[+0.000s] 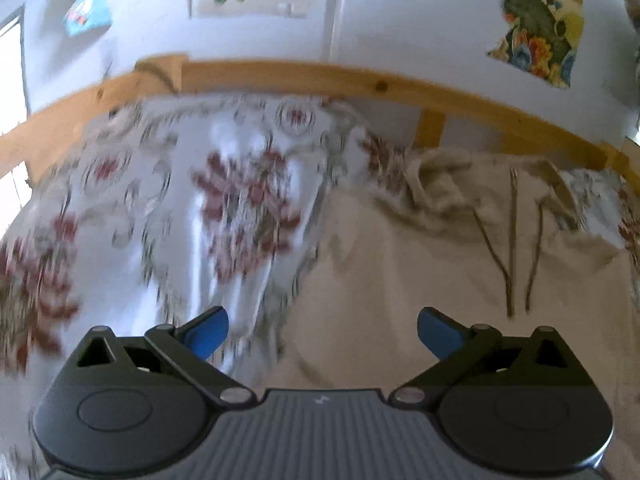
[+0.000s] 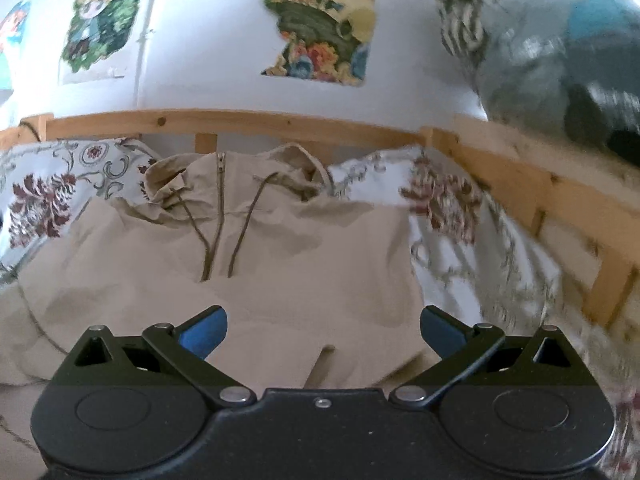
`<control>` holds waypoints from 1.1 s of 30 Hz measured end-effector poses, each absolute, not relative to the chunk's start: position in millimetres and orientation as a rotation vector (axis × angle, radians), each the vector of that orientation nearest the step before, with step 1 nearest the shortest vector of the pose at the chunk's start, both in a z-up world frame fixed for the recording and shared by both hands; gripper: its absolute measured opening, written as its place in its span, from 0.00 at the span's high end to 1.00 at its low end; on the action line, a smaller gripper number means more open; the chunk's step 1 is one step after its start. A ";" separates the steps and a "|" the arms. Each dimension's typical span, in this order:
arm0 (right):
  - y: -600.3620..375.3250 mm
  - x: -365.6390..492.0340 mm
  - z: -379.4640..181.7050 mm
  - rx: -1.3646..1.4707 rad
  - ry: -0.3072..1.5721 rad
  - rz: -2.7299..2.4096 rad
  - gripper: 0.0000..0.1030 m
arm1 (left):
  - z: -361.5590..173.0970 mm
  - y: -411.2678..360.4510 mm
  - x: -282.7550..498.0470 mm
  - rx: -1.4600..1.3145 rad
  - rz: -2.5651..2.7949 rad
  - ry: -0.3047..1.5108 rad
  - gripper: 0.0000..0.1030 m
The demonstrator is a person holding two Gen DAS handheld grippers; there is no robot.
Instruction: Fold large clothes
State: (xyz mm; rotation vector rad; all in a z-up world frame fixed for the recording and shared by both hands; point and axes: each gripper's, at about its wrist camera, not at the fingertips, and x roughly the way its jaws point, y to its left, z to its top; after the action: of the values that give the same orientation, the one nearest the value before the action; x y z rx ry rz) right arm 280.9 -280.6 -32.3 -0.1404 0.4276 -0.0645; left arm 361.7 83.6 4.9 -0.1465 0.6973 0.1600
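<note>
Both grippers, left gripper and right gripper, hover with jaws spread (nothing pinched) over the beige hoodie, hood far, the right one nearer its middle.

- No readable text, brand, number or sign in either wrist view.
- Wall posters carry only coloured pictures, no legible words.
- Small pale mark on the left gripper body, too small to read.
- Nothing printed visible on the beige hooded jacket.
</note>
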 end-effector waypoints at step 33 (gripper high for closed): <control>-352.3 657.3 24.0 0.010 0.653 0.039 0.46 | -25.4 -5.0 683.1 0.198 -0.079 0.798 0.96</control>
State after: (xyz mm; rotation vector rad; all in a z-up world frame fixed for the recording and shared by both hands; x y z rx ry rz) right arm 657.3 -352.3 24.0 0.0100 0.6528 0.0395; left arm 683.1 -5.0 -25.4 0.1983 0.7981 -0.0787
